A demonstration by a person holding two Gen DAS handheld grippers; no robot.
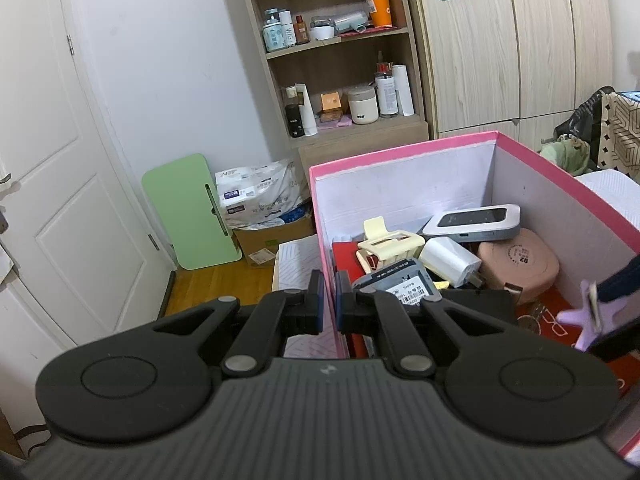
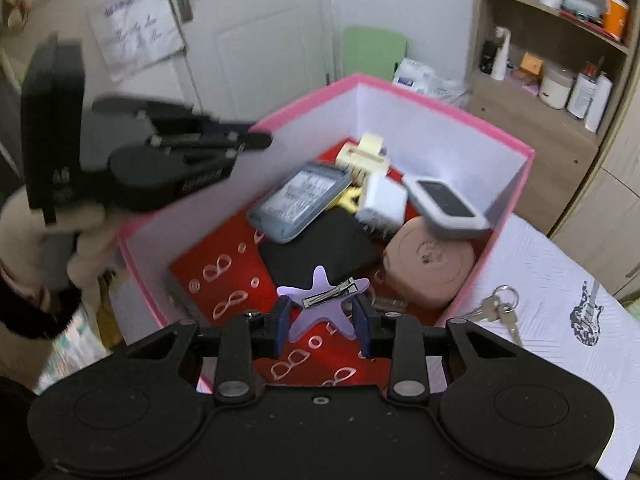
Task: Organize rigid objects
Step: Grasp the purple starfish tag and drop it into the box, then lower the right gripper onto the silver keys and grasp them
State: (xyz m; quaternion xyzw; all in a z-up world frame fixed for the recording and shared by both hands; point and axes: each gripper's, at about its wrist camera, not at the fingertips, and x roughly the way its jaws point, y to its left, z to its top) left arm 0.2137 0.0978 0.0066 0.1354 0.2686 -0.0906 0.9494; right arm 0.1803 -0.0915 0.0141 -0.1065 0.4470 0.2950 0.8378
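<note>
Pink box (image 2: 516, 184) sits on the tabletop (image 2: 560, 344). Over it, the right gripper (image 2: 322, 318) pinches a purple star clip (image 2: 320, 308). Left gripper (image 1: 329, 300) squeezes the box's side wall. Keys (image 2: 496, 312) lie just beside the box.

The pink box (image 2: 516, 184) looks like matt cardboard, its inner walls plain white paper. The star hair clip (image 2: 320, 300) is smooth lilac plastic with a shiny metal clasp. At the right of the frame, the keys (image 2: 496, 310) are bright metal (slightly scuffed) on a ribbed white cloth (image 2: 560, 340).
</note>
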